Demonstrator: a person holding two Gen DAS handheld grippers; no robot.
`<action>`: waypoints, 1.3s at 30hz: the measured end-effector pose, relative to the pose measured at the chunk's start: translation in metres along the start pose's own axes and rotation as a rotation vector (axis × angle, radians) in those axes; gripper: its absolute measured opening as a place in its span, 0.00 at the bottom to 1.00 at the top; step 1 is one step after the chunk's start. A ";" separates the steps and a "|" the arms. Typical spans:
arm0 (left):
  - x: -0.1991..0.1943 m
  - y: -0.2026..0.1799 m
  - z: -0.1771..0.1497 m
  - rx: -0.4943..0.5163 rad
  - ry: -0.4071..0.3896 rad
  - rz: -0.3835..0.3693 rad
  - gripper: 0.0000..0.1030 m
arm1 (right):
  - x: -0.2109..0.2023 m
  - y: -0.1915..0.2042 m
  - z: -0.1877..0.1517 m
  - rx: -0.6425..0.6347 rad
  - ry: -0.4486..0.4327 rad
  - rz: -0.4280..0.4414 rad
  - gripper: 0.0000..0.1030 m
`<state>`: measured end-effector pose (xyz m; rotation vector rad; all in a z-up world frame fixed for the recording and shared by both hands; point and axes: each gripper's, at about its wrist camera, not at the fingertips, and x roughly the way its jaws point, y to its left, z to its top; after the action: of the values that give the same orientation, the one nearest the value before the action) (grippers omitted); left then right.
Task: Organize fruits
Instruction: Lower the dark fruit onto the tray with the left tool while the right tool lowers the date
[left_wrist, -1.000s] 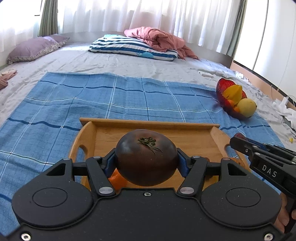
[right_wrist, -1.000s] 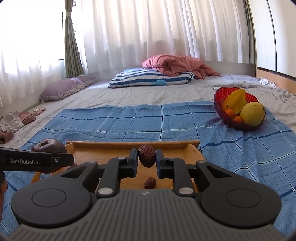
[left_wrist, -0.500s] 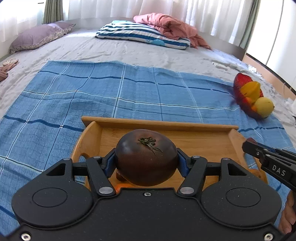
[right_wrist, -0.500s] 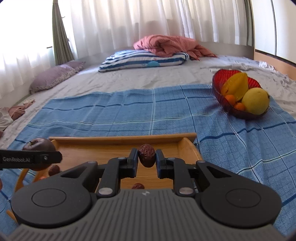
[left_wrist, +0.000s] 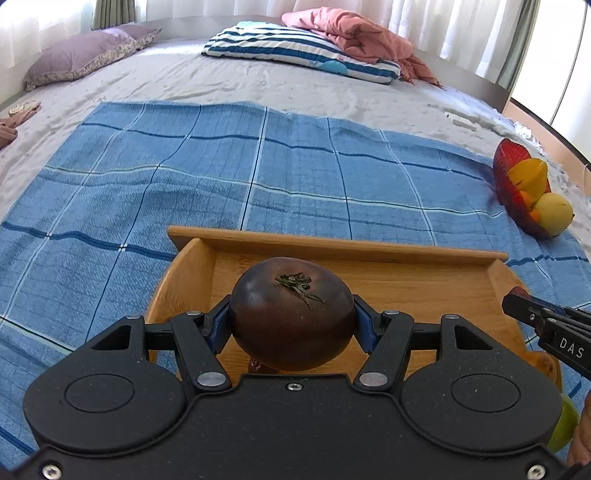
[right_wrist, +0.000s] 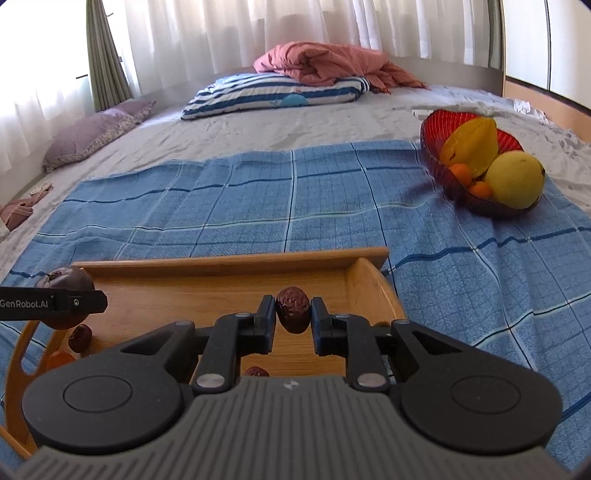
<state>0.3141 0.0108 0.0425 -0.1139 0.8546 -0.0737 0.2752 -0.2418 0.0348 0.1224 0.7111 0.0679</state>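
My left gripper is shut on a dark purple tomato with a dried green stem, held above the wooden tray. My right gripper is shut on a wrinkled brown date over the same tray. In the right wrist view the left gripper's finger and the tomato show at the left edge. Two loose dates and an orange fruit lie in the tray. The right gripper's fingers enter the left wrist view from the right.
The tray rests on a blue checked cloth spread over a grey bed. A red bowl with a starfruit, a yellow round fruit and small oranges stands at the cloth's far right. Pillows and a pink blanket lie further back. A green fruit peeks at the lower right.
Both grippers have moved forward and tipped downward over the tray, keeping their fruits. The tray now fills more of each view, and the red bowl has slid toward the right edge.
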 end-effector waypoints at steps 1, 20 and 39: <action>0.002 0.000 0.000 0.000 0.003 0.001 0.60 | 0.003 -0.001 0.001 0.010 0.013 0.000 0.24; 0.016 0.002 -0.002 -0.004 0.022 0.009 0.60 | 0.030 -0.001 0.005 0.032 0.161 -0.038 0.24; 0.026 0.010 -0.002 -0.033 0.062 0.005 0.61 | 0.040 0.004 0.006 0.025 0.217 -0.062 0.24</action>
<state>0.3295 0.0177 0.0203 -0.1407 0.9180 -0.0585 0.3091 -0.2344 0.0143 0.1179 0.9318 0.0132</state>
